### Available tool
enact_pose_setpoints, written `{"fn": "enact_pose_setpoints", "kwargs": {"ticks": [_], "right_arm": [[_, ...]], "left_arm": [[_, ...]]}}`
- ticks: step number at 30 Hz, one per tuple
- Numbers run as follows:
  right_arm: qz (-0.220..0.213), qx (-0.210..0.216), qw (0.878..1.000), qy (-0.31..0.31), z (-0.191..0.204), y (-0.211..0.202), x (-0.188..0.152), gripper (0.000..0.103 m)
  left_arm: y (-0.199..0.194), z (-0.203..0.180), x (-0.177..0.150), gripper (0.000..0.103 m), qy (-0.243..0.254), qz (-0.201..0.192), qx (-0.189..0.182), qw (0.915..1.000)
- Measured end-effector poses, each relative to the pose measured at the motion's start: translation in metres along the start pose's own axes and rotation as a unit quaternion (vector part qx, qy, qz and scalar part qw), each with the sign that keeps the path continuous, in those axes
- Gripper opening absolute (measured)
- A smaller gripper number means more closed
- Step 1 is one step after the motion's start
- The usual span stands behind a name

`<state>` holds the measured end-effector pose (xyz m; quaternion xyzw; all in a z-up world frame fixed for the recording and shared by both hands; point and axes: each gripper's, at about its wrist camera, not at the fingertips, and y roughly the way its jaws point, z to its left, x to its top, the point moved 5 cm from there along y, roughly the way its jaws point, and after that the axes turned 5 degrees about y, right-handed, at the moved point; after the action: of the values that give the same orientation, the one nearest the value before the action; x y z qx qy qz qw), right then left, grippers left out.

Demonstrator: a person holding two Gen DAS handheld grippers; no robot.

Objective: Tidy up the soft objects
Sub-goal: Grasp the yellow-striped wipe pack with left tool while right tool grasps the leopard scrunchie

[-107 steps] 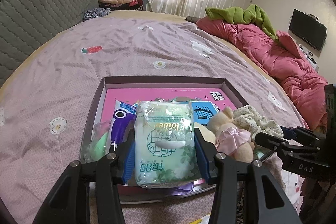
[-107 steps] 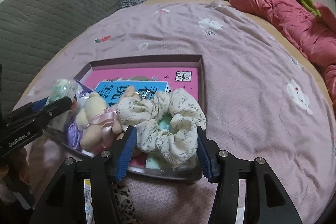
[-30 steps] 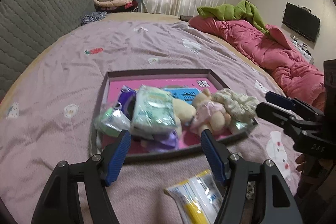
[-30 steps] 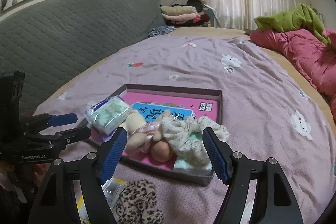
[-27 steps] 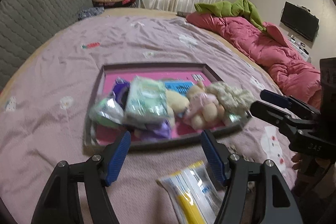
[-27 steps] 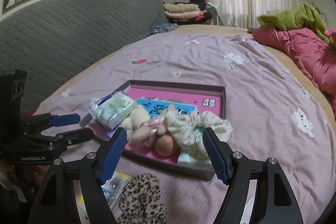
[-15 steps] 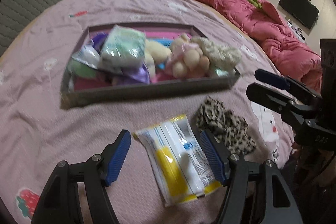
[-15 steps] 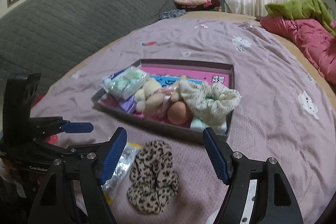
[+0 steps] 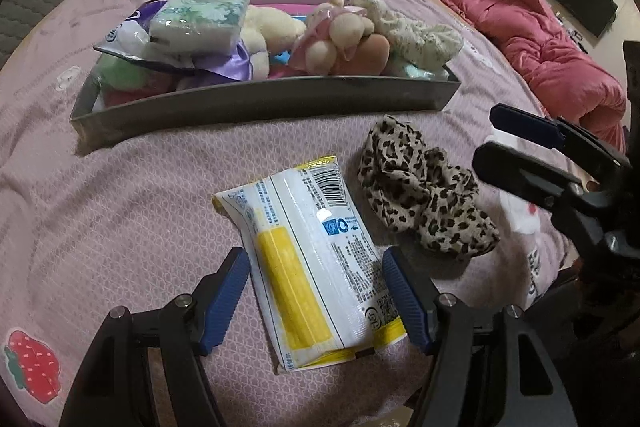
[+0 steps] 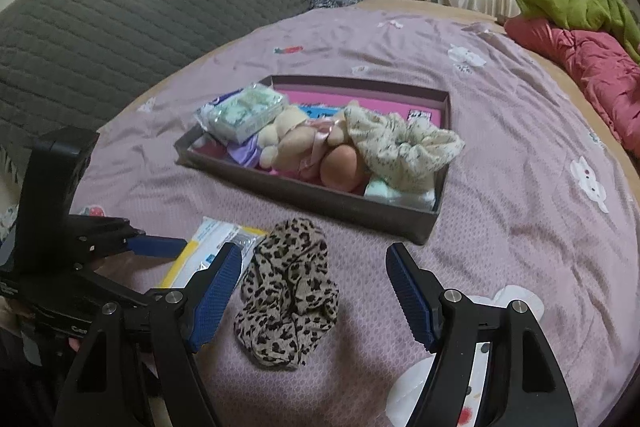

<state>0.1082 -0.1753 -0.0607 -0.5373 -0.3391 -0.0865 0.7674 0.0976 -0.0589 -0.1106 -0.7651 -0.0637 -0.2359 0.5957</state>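
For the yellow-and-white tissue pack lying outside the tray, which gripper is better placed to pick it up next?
Left. The left gripper is open with the tissue pack already between its fingers. The right gripper is open over the leopard scrunchie beside it.

the tray [image 9: 256, 107] near wall hides its floor, and the tissue pack [image 10: 208, 251] lies partly behind the left hand-held gripper [image 10: 160, 247].

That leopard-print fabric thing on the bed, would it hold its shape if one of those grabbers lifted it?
Probably not: the leopard-print scrunchie lies crumpled in loose folds, so it would likely droop. It looks like light fabric, unlikely to roll or slip. The open right gripper may catch only one fold.
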Motion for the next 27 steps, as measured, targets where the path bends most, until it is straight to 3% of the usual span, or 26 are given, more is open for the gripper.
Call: {"fn": "enact_pose_setpoints", "kwargs": {"ticks": [10,18,27], "right_arm": [[0.07,-0.019,0.996,-0.056,0.012,0.035,-0.02,0.076],[0.093,-0.016,0.995,-0.032,-0.001,0.054,-0.02,0.076],[0.109,-0.06,0.988,-0.091,0.005,0.074,-0.023,0.074]], "left_arm": [[0.011,-0.002,-0.003,0.074,0.029,0.013,0.027,0.9991],[0.017,0.007,-0.001,0.074,0.016,0.011,0.015,0.9997],[0.021,0.013,0.001,0.075,0.016,0.008,0.014,0.9997]]}}
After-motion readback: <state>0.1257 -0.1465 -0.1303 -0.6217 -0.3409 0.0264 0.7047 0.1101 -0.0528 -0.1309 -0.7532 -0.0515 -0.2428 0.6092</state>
